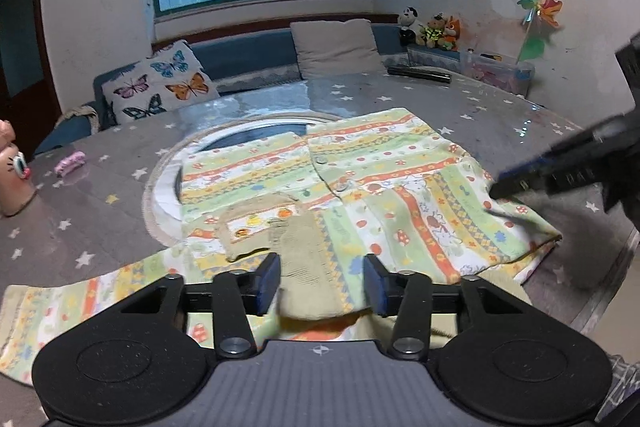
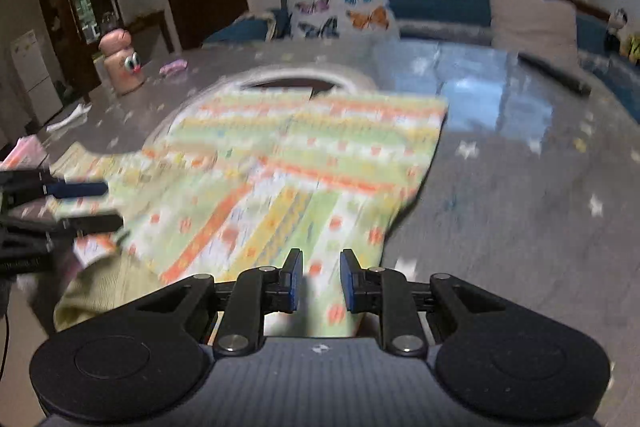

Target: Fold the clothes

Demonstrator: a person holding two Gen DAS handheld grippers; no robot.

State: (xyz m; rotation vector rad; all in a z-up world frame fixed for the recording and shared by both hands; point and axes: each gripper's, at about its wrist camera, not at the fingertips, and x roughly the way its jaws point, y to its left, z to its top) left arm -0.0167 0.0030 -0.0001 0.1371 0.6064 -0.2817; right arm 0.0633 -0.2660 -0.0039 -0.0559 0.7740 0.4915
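Note:
A child's patterned shirt [image 1: 360, 187] with green, yellow and orange stripes lies spread on the grey star-print table [image 1: 500, 107]. Its green ribbed cuff [image 1: 308, 267] lies between the jaws of my left gripper [image 1: 322, 281], which is open just above it. My right gripper [image 2: 320, 281] is open over the shirt's [image 2: 300, 163] near right part, with cloth under the gap. The right gripper also shows in the left wrist view [image 1: 520, 183] at the shirt's right sleeve. The left gripper shows in the right wrist view [image 2: 96, 205], open.
A round white mat [image 1: 168, 183] lies under the shirt. A pink figure bottle [image 2: 120, 67] and a small pink toy [image 1: 70, 163] stand at the table's left. A dark bar [image 1: 420, 74] and a plastic box [image 1: 500, 69] sit at the far right. A sofa with cushions [image 1: 160, 87] runs behind.

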